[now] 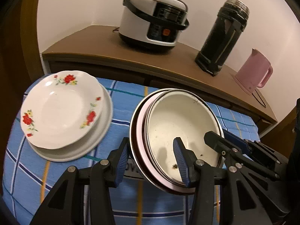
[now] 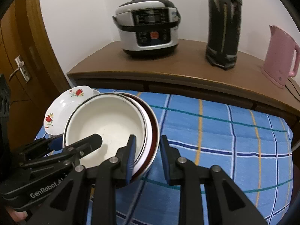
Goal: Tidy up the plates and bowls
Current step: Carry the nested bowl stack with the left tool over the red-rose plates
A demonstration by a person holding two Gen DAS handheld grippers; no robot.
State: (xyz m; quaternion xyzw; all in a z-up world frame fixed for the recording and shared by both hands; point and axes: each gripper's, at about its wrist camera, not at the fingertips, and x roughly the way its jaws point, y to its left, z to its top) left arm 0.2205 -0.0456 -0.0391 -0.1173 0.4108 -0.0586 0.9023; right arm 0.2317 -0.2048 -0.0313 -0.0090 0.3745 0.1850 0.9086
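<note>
Two grippers share one load: the left gripper (image 1: 152,161) is clamped, about half open, across the rim of the nested bowl stack (image 1: 180,129), one finger inside the cream bowl and one outside. The right gripper (image 2: 148,159) pinches the opposite rim, its jaws nearly closed. The stack hangs tilted above the blue checked cloth (image 1: 121,101), just beside the floral plate (image 1: 61,108), which rests on a larger white plate (image 1: 105,127). Uneven pull from either hand could make the loosely nested bowls slide apart, or knock the plate pile. Behind stands a sideboard (image 1: 150,60) with a rice cooker (image 1: 153,18).
</note>
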